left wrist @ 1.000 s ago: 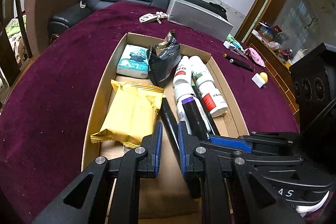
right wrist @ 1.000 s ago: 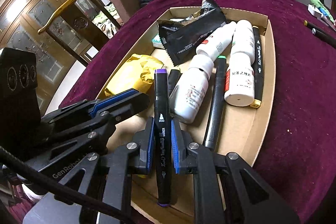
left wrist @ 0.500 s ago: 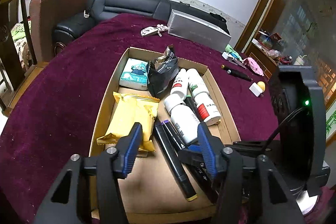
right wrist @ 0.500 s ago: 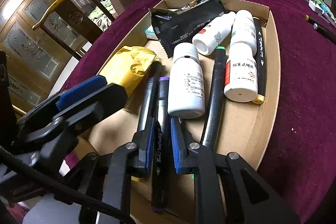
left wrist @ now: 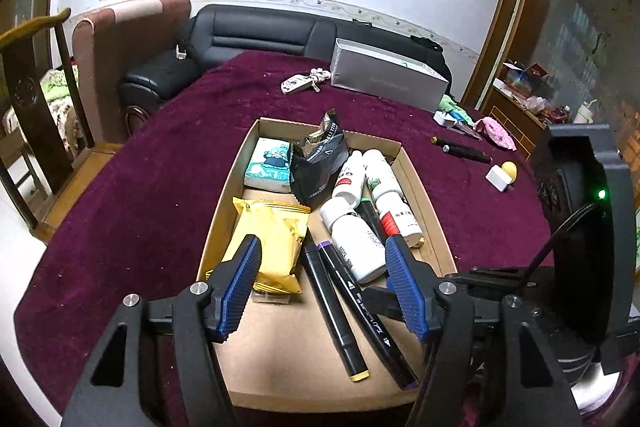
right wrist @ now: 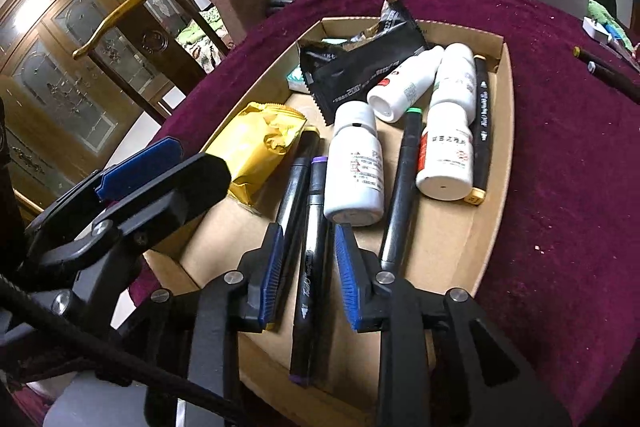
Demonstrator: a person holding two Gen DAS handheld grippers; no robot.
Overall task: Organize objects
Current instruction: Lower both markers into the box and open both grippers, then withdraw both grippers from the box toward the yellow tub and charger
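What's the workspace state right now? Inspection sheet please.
Surface: table under a dark red cloth.
Job's things: open cardboard box holding a yellow snack packet, black pouch, tissue pack, three white bottles, and markers; the purple-capped marker and the yellow-ended marker lie side by side.
Clutter: keys, grey box, two black pens on the cloth.
Grippers: left claw opening, nothing gripped; right claw opening, purple-capped marker between the pads, not pressed.
Cables: black cable by the right claw.
Surroundings: black sofa, wooden cabinet.
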